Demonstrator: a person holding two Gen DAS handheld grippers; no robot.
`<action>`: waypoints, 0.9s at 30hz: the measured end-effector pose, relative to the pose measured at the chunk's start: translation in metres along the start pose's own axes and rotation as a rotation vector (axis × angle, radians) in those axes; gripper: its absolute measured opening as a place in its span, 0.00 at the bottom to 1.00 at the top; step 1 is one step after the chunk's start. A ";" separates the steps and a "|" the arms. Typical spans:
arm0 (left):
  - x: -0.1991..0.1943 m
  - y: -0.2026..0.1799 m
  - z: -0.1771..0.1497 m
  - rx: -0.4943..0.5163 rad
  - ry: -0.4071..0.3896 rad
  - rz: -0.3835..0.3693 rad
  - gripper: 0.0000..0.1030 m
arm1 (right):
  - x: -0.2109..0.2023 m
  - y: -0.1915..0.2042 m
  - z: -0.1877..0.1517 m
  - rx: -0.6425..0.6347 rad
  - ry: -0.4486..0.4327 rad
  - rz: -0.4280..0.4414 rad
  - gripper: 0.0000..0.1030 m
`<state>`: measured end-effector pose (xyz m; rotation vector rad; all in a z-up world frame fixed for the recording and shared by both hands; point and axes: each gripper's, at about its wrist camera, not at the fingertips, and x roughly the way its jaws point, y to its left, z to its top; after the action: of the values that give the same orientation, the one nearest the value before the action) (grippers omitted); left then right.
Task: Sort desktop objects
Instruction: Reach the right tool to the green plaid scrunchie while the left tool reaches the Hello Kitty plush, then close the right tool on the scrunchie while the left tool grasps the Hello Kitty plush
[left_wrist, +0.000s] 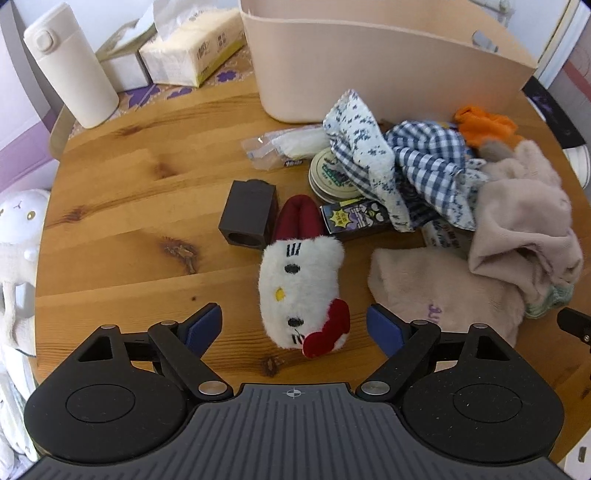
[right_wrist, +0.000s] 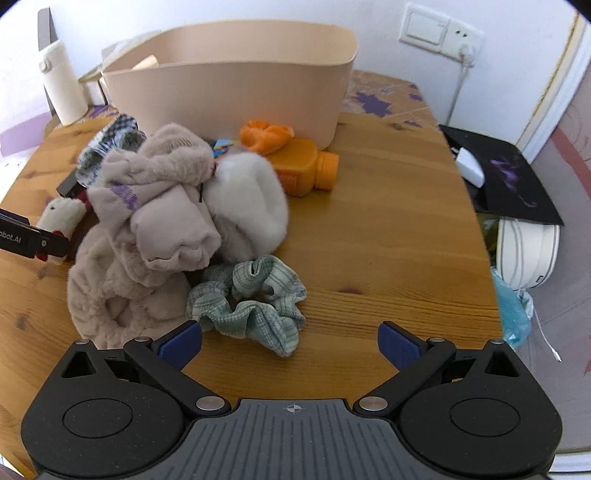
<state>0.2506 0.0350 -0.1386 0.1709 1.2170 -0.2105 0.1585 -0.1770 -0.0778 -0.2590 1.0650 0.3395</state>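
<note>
A white plush cat toy (left_wrist: 299, 284) with a red bow lies on the wooden table, its lower end between the blue pads of my open left gripper (left_wrist: 294, 326). The same plush toy (right_wrist: 62, 218) shows small at the left of the right wrist view, beside the other gripper's tip. My right gripper (right_wrist: 290, 341) is open just in front of a green scrunchie (right_wrist: 251, 301). A heap of beige fluffy cloth (right_wrist: 159, 218) lies left of it. The beige bin (right_wrist: 236, 85) stands at the back, seen close as bin (left_wrist: 369, 62) from the left.
A dark brown box (left_wrist: 249, 212), a round tin (left_wrist: 330, 177), a small printed carton (left_wrist: 354, 218), checked cloths (left_wrist: 417, 162) and an orange bottle (right_wrist: 306, 166) crowd the table. A cream flask (left_wrist: 70, 66) and tissue packs (left_wrist: 192, 48) stand behind. A white mouse (right_wrist: 471, 166) lies right.
</note>
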 end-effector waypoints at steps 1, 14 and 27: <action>0.003 0.000 0.001 0.001 0.006 0.000 0.85 | 0.004 0.000 0.001 -0.002 0.006 0.006 1.00; 0.023 -0.004 0.016 -0.017 0.065 -0.030 0.50 | 0.039 0.004 0.011 -0.008 0.075 0.124 0.72; 0.022 0.000 0.012 -0.027 0.074 -0.041 0.42 | 0.032 -0.004 0.010 0.000 0.063 0.096 0.21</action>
<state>0.2689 0.0307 -0.1547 0.1307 1.2968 -0.2251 0.1819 -0.1724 -0.1017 -0.2205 1.1422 0.4203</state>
